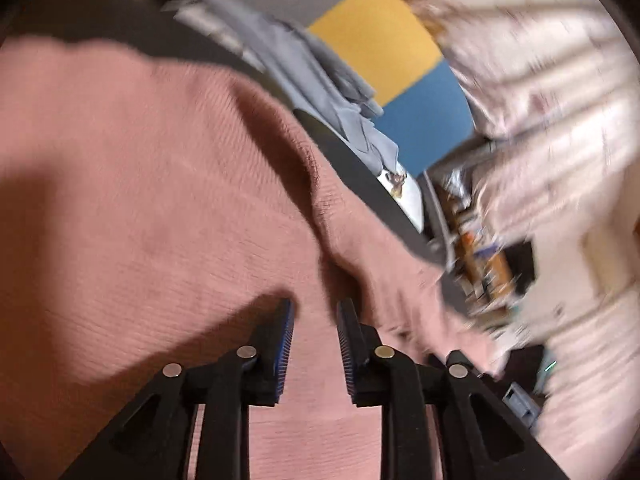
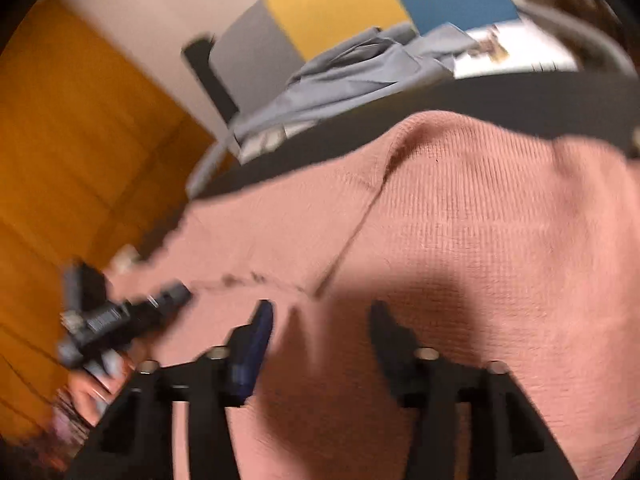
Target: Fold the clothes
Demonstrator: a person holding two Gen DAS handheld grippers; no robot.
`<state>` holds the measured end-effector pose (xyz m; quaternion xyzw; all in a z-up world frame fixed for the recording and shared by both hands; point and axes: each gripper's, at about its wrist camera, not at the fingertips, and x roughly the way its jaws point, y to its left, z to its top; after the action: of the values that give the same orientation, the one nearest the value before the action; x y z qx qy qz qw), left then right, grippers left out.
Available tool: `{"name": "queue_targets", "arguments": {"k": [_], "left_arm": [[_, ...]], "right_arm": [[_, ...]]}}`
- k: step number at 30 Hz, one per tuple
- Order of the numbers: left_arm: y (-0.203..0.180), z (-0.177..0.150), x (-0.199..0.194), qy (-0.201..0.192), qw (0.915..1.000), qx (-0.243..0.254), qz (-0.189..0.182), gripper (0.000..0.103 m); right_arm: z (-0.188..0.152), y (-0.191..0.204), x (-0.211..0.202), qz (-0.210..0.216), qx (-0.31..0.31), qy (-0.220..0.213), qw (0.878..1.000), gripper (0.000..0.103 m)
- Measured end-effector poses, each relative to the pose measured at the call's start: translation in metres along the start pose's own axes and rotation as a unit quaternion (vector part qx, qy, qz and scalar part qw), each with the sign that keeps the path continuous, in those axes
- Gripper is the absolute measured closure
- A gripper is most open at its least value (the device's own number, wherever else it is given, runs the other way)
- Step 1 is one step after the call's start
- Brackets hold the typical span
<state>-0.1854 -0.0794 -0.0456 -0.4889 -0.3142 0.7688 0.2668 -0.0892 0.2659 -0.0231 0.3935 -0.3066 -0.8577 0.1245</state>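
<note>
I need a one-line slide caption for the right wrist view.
Open right gripper above a pink knit sweater; grey garment behind.

The sweater (image 1: pixel 152 184) lies spread on the table (image 2: pixel 520 96). Both grippers hang over it, the left gripper (image 1: pixel 315 312) and the right gripper (image 2: pixel 322 312). Behind the sweater, at the far edge of the table, lies a heap of clothes (image 2: pixel 360 68). A wall (image 2: pixel 340 0) stands behind the heap.

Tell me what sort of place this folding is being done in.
Probably a room in a home: a pink knit garment lies spread on a dark surface, grey clothes are heaped behind it, and a cluttered shelf stands alongside.
</note>
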Motion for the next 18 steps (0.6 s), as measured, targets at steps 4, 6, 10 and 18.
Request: {"name": "queue_targets", "arguments": {"k": [4,6,10,18], "left_arm": [[-0.020,0.002,0.026,0.020,0.9998,0.000,0.006,0.072],[-0.032,0.001,0.036,0.019,0.9994,0.020,0.019,0.071],[-0.053,-0.002,0.043,0.005,0.9942,0.081,0.071,0.089],[-0.039,-0.014,0.017,-0.009,0.9759,0.166,0.142,0.103]], "right_arm": [[0.008,-0.008,0.016,0.062,0.078,-0.006,0.995,0.049],[0.012,-0.009,0.029,0.048,0.093,0.002,0.995,0.052],[0.013,0.001,0.053,0.009,0.069,0.035,0.997,0.096],[0.017,0.024,0.018,-0.061,-0.030,-0.012,0.998,0.096]]}}
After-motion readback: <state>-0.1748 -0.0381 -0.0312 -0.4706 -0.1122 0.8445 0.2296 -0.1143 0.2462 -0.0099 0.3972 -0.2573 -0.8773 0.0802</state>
